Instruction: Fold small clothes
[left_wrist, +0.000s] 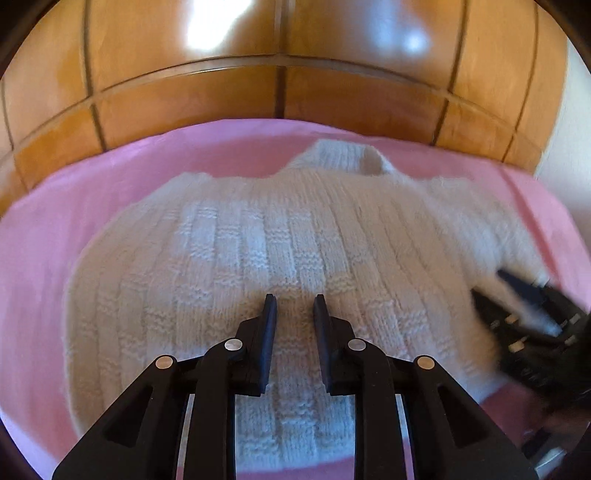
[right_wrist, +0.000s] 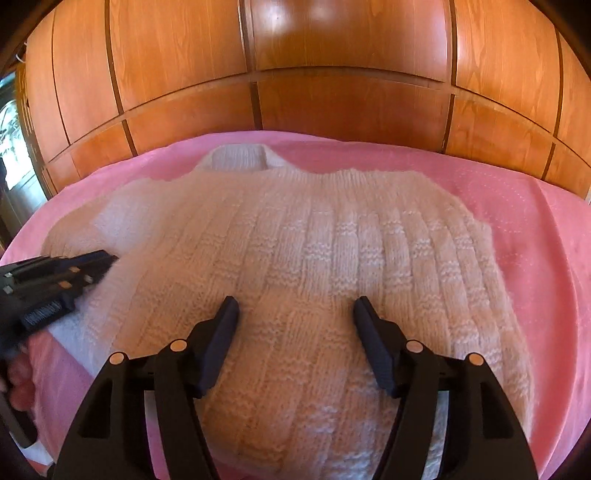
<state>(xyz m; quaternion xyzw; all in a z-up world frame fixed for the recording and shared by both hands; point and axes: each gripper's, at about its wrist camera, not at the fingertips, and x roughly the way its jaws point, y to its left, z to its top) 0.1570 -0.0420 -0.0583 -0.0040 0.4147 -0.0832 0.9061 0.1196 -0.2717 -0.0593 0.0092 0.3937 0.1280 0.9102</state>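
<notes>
**A:** Sweater (left_wrist: 280, 240), white, chunky rib-and-block knit: where does it lie?

**B:** It lies spread flat on the pink blanket (left_wrist: 44, 229), collar (left_wrist: 343, 155) toward the wooden wardrobe panels (left_wrist: 184, 96) behind. You see the same garment in the right wrist view (right_wrist: 295, 258), collar (right_wrist: 240, 157) again at the far edge.

**A:** And your left gripper (left_wrist: 294, 306)?

**B:** Its jaws stand a narrow gap apart, with only knit showing between them; nothing is pinched. Its tips sit over the lower middle of the sweater. Whether they touch the wool, you cannot tell.

**A:** Your right gripper (right_wrist: 295, 310)?

**B:** Its jaws stand wide apart, clamped on nothing, over the sweater's body. In the left wrist view it appears blurred at the sweater's right edge (left_wrist: 517, 295); in the right wrist view the left gripper shows at the opposite edge (right_wrist: 92, 264).
</notes>
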